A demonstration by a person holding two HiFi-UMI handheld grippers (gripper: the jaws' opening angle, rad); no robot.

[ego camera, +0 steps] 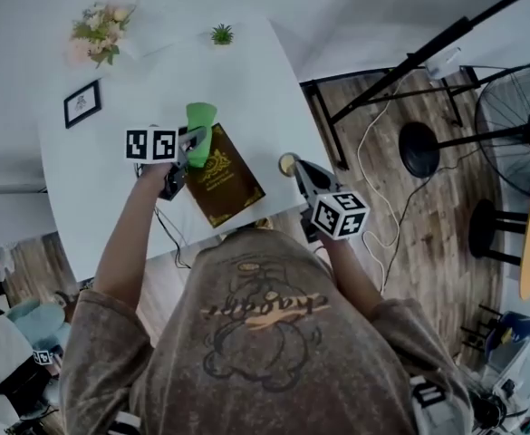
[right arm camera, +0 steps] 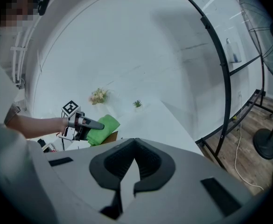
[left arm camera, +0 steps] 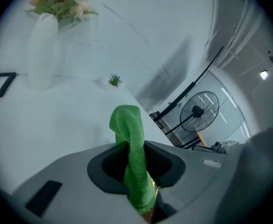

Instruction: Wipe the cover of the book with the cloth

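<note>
I am working over a white surface (ego camera: 110, 198), and a standing fan (ego camera: 518, 143) is sitting on the wooden floor well off to its right. A dark brown book (ego camera: 228, 188) with a gold ornament on its cover is lying flat near the surface's near edge, turned at an angle. My left gripper (ego camera: 190, 145) is clamping a green cloth (ego camera: 200, 130). In the left gripper view the cloth (left arm camera: 134, 171) is running up between the jaws and folding over above them. The cloth is resting on the far end of the book's cover. My right gripper (ego camera: 290, 164) is hovering just beside the book's right side, apart from it and near the surface's right edge. Its jaws are drawn together with nothing between them. At the far side of the surface, flowers in a white vase (ego camera: 101, 30) are standing at the left. A small picture frame (ego camera: 82, 103) is lying nearer me, and a tiny green plant (ego camera: 221, 34) is standing to the right.
</note>
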